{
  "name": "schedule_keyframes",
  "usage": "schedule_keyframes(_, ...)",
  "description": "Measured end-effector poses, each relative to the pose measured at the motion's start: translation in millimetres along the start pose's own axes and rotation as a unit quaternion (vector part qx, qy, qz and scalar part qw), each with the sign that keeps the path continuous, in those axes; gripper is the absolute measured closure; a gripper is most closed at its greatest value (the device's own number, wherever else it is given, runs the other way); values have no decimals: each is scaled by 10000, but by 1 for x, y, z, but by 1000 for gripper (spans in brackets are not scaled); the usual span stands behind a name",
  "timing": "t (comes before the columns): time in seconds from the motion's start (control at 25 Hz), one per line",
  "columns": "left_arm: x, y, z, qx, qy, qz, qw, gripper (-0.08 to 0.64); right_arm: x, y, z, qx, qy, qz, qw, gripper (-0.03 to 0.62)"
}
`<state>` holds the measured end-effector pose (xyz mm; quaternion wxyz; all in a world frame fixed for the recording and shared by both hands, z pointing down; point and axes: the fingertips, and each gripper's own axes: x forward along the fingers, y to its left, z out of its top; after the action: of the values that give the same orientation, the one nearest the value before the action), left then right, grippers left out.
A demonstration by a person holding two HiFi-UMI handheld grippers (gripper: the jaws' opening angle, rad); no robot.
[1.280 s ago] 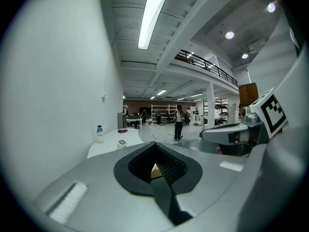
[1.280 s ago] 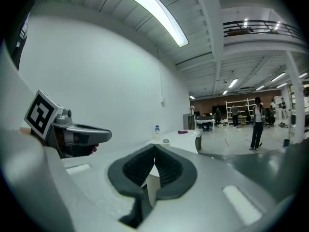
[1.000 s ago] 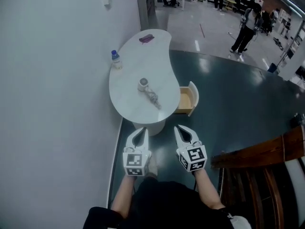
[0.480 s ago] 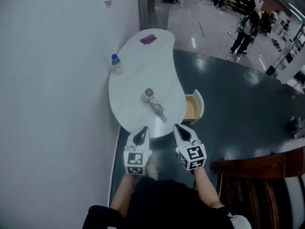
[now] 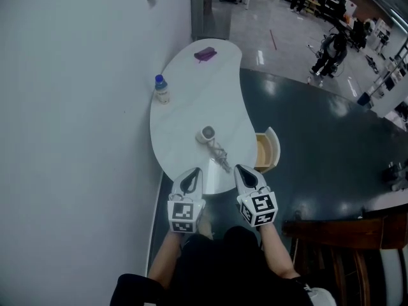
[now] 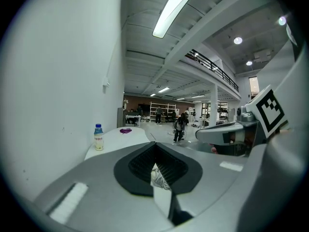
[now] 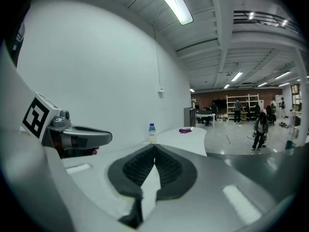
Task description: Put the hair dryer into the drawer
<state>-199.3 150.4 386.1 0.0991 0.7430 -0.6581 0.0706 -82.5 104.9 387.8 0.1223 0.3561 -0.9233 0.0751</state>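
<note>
The white hair dryer (image 5: 206, 134) lies on the white kidney-shaped table (image 5: 185, 116), its grey cord (image 5: 220, 152) trailing toward me; part of the cord (image 6: 158, 177) shows behind the left jaws. An open wooden drawer (image 5: 266, 150) juts from the table's right side. My left gripper (image 5: 190, 177) (image 6: 155, 145) and right gripper (image 5: 245, 173) (image 7: 154, 147) are side by side at the table's near edge, just short of the dryer. Both are shut and hold nothing.
A small bottle (image 5: 162, 89) (image 6: 98, 137) (image 7: 152, 134) stands at the table's left edge by the wall, and a purple item (image 5: 205, 54) lies at the far end. A wooden chair (image 5: 357, 228) stands at my right. People (image 5: 330, 50) are far back in the hall.
Table and dryer have drawn nearer. Both grippers, earlier over the dark floor short of the table, now reach its near edge. Their jaws have stayed shut.
</note>
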Motion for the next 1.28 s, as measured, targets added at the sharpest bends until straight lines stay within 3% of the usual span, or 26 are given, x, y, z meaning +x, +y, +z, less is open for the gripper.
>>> schedule_keyframes(0.32,21,31,-11,-202,68,284,9994,552,46,-8,-7,-90,164,182,9997,589)
schedule_keyframes(0.64,50,40,-33,-450,302,791,9954,552,90,-26,-33,-215,552,786,9951,589)
schedule_keyframes(1.28,89,44,-102,-866,907,1451,9814,552,152,-59,-112,59,1236,1527,9805,588)
